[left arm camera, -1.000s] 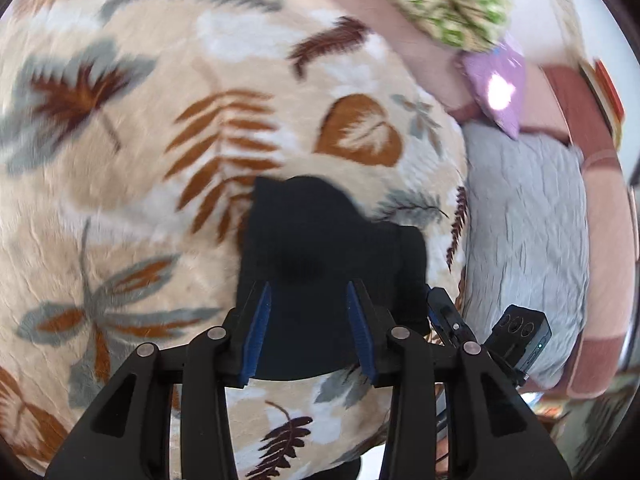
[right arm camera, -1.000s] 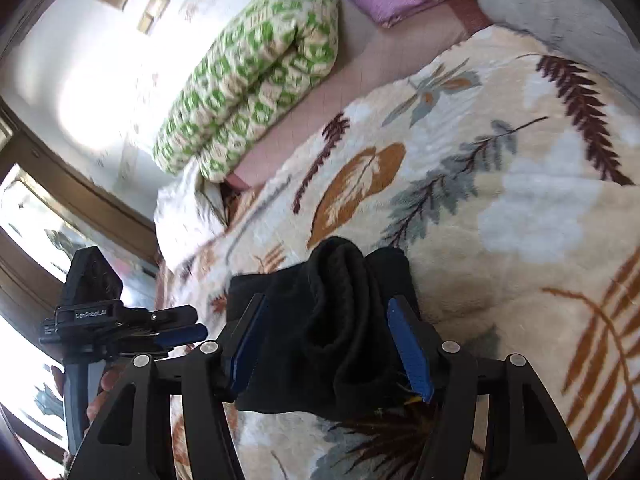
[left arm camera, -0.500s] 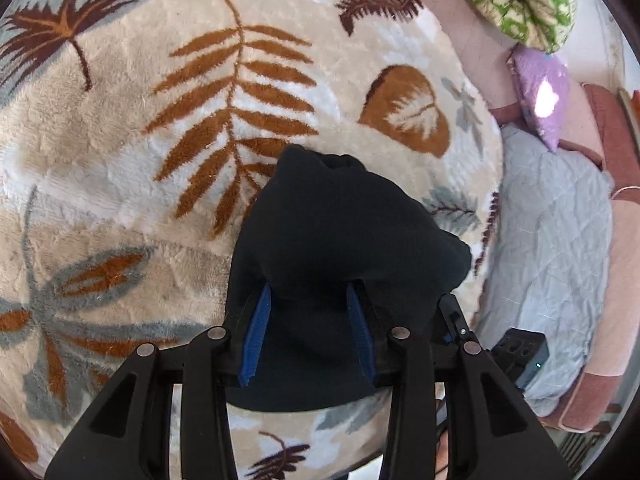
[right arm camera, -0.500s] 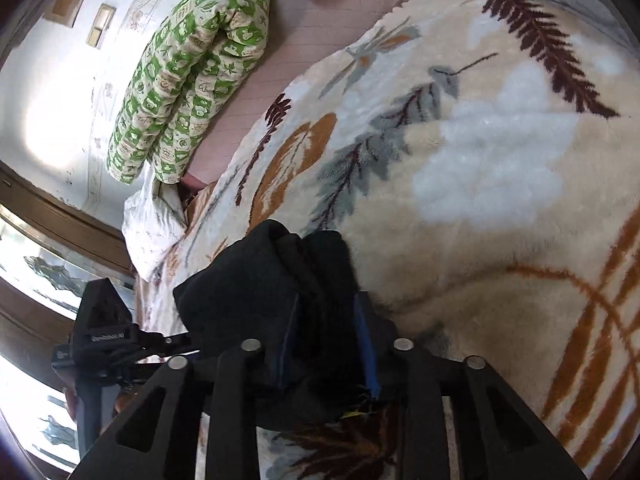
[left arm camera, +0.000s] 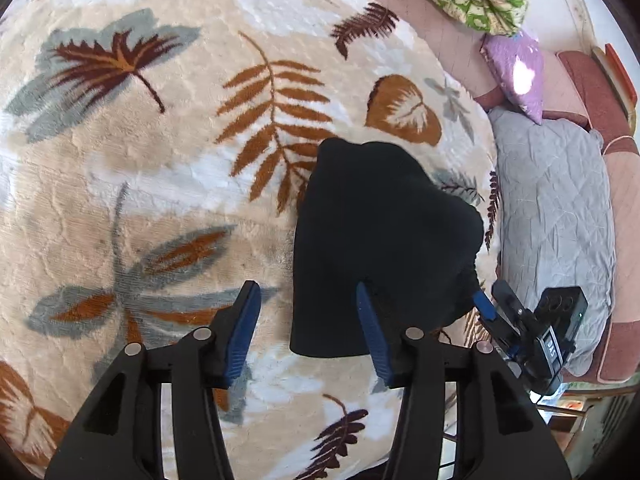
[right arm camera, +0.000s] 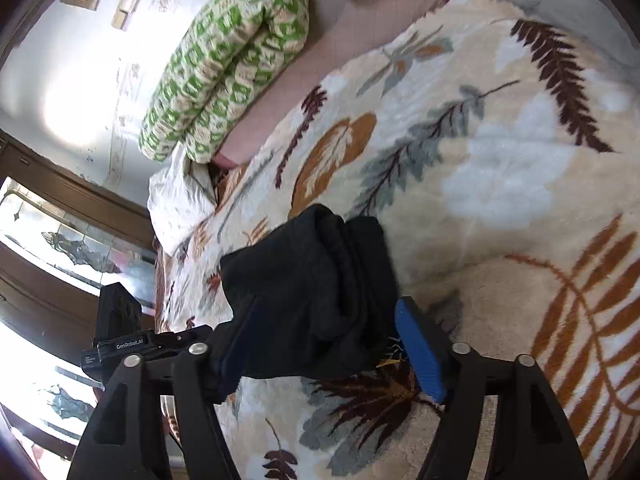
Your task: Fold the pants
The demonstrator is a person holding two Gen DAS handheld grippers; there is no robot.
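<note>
Two tools work over a bed spread with a cream blanket [left arm camera: 168,184] printed in brown and grey leaves. Only one piece of writing reads clearly: "GenRobot.AI" in white on the body of the left tool as seen from the right wrist camera; smaller print under it is too fine to make out.

The black pants [left arm camera: 380,240] lie bunched in a thick folded bundle on the blanket, near its edge. The left tool [left arm camera: 308,332] points steeply down; its jaws have just been opening and stand apart, the bundle's near edge partly between them, its right pad lying over the cloth and its left pad over bare blanket. The right tool [right arm camera: 324,344] slopes down less steeply; its jaws have just been opening and now stand wide, with the bundle between the pads but not squeezed.
</note>
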